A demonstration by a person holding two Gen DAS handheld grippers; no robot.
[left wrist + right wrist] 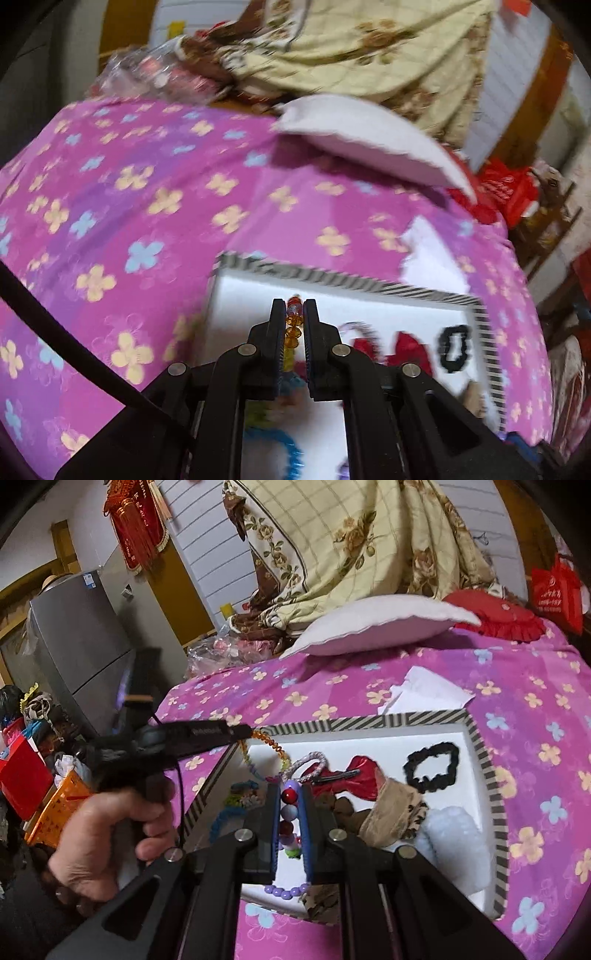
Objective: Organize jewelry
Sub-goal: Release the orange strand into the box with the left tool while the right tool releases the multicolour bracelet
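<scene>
Gripping amber bead strand (293,334), L tongs (294,314); R tongs (290,795) clamp multicolor beads (289,812).

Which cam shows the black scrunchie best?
Right wrist: the black scrunchie lies sharp and whole on the striped tray. Left wrist shows it blurred, small, near the tray's right edge.

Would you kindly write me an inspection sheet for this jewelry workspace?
Surface: pink flowered bedspread.
Job's things: striped-rim tray holding black scrunchie, red bow, blue beads.
Clutter: white paper, white pillow.
Grippers: left claw shut on amber bead string; right claw shut on red-and-purple bead string.
Cables: black cable beside the left claw.
Surroundings: floral quilt, refrigerator.
</scene>
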